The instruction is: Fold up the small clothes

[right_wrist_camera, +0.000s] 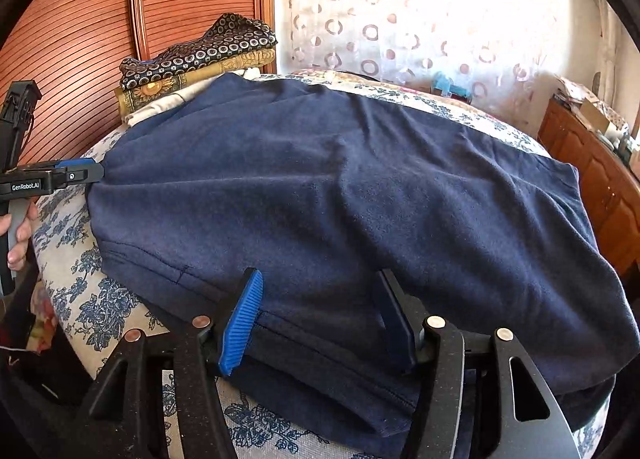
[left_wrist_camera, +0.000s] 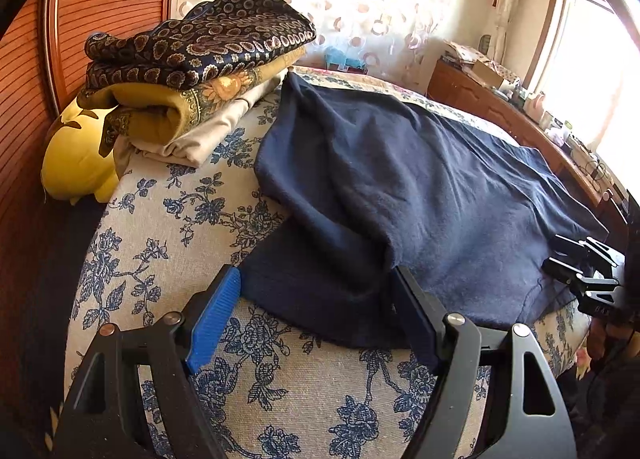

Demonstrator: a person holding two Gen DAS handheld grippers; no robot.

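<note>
The navy garment [right_wrist_camera: 340, 195] is lying spread on the flowered bed [left_wrist_camera: 168, 219]. Both tools, left [left_wrist_camera: 316, 299] and right [right_wrist_camera: 320, 311], are hovering released over its near hem. Each should be pinching one layer cleanly before lifting. A stack of folded clothes [left_wrist_camera: 200, 71] is crowding the far corner.

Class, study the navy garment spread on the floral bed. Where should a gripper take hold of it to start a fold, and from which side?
Grip the navy garment at its stitched hem, the doubled edge nearest the cameras, coming in from the near side of the floral bed. That edge lies flat and reachable. The left gripper and right gripper already straddle it, open.
</note>
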